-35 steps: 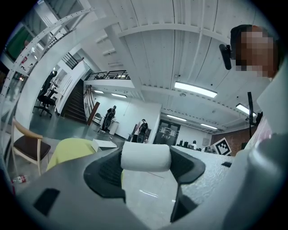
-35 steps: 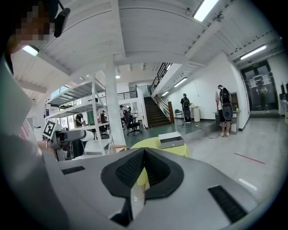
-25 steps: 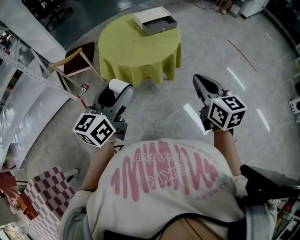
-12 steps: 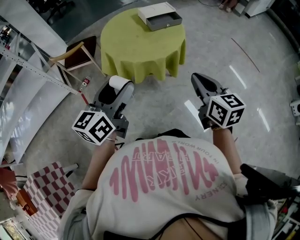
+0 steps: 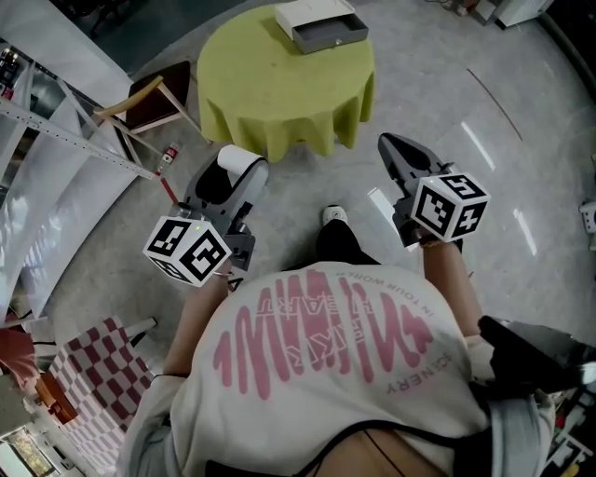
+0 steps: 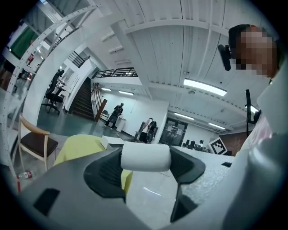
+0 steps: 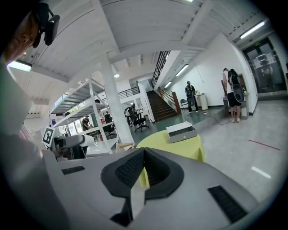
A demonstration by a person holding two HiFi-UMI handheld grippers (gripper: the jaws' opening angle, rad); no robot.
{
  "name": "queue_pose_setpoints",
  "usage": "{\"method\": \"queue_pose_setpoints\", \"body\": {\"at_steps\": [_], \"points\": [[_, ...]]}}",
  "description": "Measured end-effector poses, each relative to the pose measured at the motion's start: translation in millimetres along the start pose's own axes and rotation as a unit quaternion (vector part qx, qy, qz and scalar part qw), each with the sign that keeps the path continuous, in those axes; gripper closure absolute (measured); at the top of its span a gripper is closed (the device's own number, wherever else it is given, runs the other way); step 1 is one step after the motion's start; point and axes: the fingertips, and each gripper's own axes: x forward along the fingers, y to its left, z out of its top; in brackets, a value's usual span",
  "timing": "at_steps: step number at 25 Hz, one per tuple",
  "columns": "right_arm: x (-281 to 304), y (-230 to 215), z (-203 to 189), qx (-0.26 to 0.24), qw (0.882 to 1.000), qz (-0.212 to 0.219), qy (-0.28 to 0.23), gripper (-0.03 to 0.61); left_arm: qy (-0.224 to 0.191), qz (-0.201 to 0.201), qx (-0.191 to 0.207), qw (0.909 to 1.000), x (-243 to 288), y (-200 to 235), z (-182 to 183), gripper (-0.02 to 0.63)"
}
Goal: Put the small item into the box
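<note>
head view steeply down; gripper views forward (all share table (image 5: 279, 93))

Grey floor (image 5: 503, 84), yellow round table (image 5: 279, 88), wooden chair (image 5: 152, 101)

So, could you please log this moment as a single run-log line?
left gripper: shut on white roll | right gripper: shut, empty | box: on yellow-green table ahead | roll: not yet boxed
</note>
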Motion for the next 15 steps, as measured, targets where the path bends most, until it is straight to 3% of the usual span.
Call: {"method": "queue_pose_setpoints", "body": {"at_steps": [11,15], "points": [[76,-42,47,-0.012,0.999,0.040,0.015,0.572,-0.028,0.047,-0.006,0.9985,58,42,33,0.307],[103,-54,64,-0.016,0.998,0.061,0.019,0.572,-0.056,0.047,-0.015,0.9972,78,49,53,0.307]]}}
